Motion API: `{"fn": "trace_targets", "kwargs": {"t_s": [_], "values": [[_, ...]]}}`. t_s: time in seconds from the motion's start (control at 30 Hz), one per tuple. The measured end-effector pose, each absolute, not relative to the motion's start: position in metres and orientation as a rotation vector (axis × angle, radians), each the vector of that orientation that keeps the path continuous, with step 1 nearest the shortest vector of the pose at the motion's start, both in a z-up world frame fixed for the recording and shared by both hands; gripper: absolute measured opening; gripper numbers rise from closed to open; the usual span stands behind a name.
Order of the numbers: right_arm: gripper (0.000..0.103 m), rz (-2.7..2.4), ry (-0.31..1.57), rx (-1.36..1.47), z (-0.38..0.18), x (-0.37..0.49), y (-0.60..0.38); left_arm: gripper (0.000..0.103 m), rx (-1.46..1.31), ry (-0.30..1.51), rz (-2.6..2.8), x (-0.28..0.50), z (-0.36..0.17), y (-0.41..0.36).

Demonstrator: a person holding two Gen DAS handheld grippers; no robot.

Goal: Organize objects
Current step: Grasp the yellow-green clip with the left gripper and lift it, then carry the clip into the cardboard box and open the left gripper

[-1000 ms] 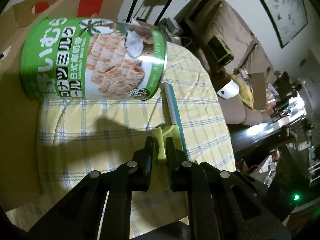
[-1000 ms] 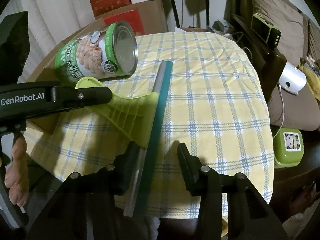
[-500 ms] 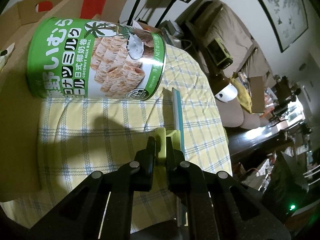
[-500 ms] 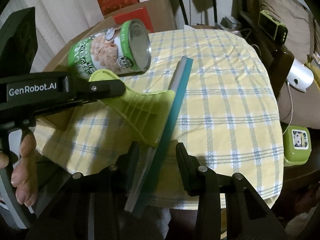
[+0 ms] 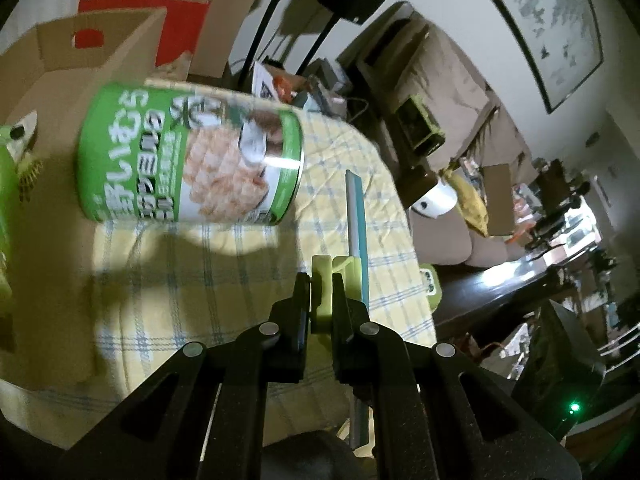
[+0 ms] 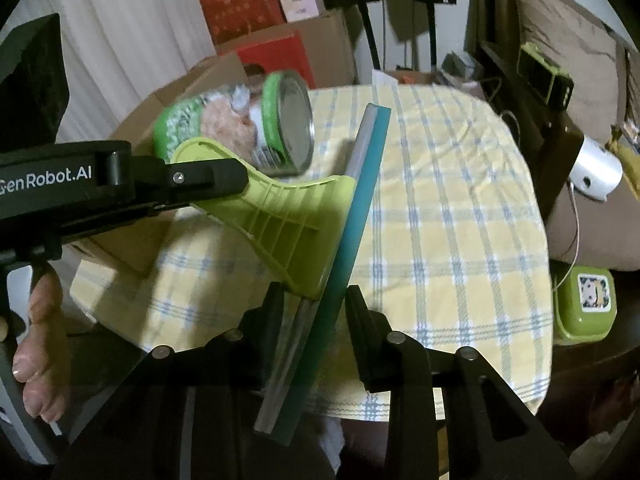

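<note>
A squeegee with a lime green handle [image 6: 288, 224] and a teal blade [image 6: 360, 200] hangs above the yellow checked tablecloth [image 6: 440, 208]. My left gripper [image 5: 322, 280] is shut on the end of the handle [image 5: 322, 292]; the right wrist view shows it coming in from the left [image 6: 208, 176]. My right gripper [image 6: 314, 300] straddles the near end of the blade. Its jaws are closing, with thin gaps still showing beside the blade. A green-labelled can [image 5: 188, 160] lies on its side on the cloth behind the squeegee.
An open cardboard box [image 5: 80, 60] stands at the table's far left, with red boxes behind it. A person's hand [image 6: 40, 340] holds the left gripper. A small green container [image 6: 586, 304] sits beyond the table's right edge, near a sofa.
Both grippers have risen a little with the squeegee, so the can and the table look farther off. The right jaws have narrowed around the blade.
</note>
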State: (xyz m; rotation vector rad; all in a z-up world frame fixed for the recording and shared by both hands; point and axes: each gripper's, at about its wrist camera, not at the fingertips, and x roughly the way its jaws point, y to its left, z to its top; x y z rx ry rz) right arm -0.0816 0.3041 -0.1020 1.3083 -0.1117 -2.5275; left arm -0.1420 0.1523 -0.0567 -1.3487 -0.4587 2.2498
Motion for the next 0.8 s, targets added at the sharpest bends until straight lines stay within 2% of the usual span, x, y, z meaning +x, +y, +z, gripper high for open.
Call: {"fn": "trace_targets", "kwargs": {"t_s": [0.23,0.4,0.5,0.57,0.6,0.8], "values": [[0.027,-2.537,-0.025,1.219,-0.062,-0.087,0.278,0.009,-1.317,-0.541,2.252,-0.147,-0.032,0.128],[0.027,-2.528,-0.019,1.194,-0.054,-0.090,0.261,0.009,-1.289,-0.571,2.312,-0.153,-0.017,0.109],[0.030,-2.511,-0.104,1.200,-0.054,-0.089,0.260,0.009,-1.272,-0.580,2.342,-0.153,-0.010,0.098],[0.043,-2.512,-0.125,1.203,-0.053,-0.088,0.257,0.009,-1.263,-0.595,2.350,-0.153,-0.008,0.092],[0.045,-2.512,-0.117,1.208,-0.053,-0.089,0.255,0.009,-1.256,-0.605,2.355,-0.153,-0.007,0.089],[0.043,-2.480,-0.052,1.252,-0.056,-0.095,0.235,0.009,-1.233,-0.636,2.370,-0.150,0.000,0.076]]}}
